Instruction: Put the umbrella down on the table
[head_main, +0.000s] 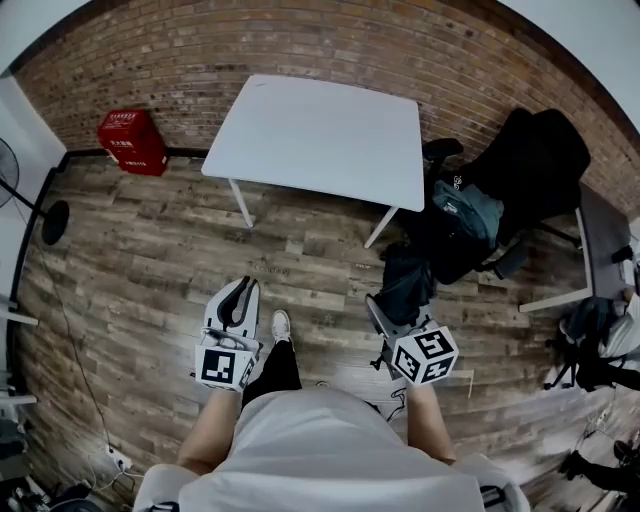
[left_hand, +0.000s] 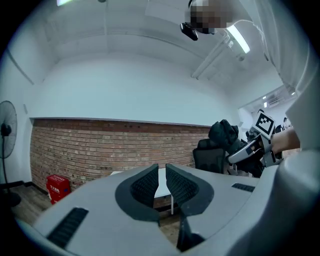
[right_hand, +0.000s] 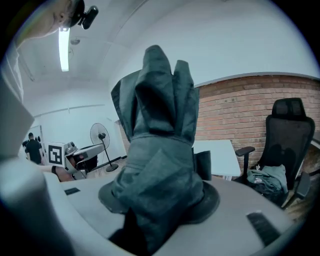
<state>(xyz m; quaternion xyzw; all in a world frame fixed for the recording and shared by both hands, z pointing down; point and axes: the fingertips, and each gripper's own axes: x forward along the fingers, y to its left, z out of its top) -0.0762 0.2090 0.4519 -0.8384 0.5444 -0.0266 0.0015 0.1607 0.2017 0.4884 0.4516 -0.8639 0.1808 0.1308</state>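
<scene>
A folded dark teal umbrella (right_hand: 157, 150) stands up between the jaws of my right gripper (right_hand: 165, 192), which is shut on it and mostly hidden behind the fabric. In the head view the right gripper (head_main: 385, 322) is low at the right with the dark umbrella (head_main: 408, 282) reaching forward over the wooden floor. The white table (head_main: 320, 135) stands well ahead, apart from both grippers; its top (right_hand: 220, 155) shows behind the umbrella. My left gripper (head_main: 243, 292) is beside my foot. The left gripper (left_hand: 162, 171) has only a narrow gap between its pads and holds nothing.
A red crate (head_main: 132, 141) sits by the brick wall at the left. An office chair heaped with dark clothes (head_main: 520, 165) and a teal bag (head_main: 467, 212) crowd the table's right side. A fan base (head_main: 52, 220) stands at far left, another desk (head_main: 603, 245) at far right.
</scene>
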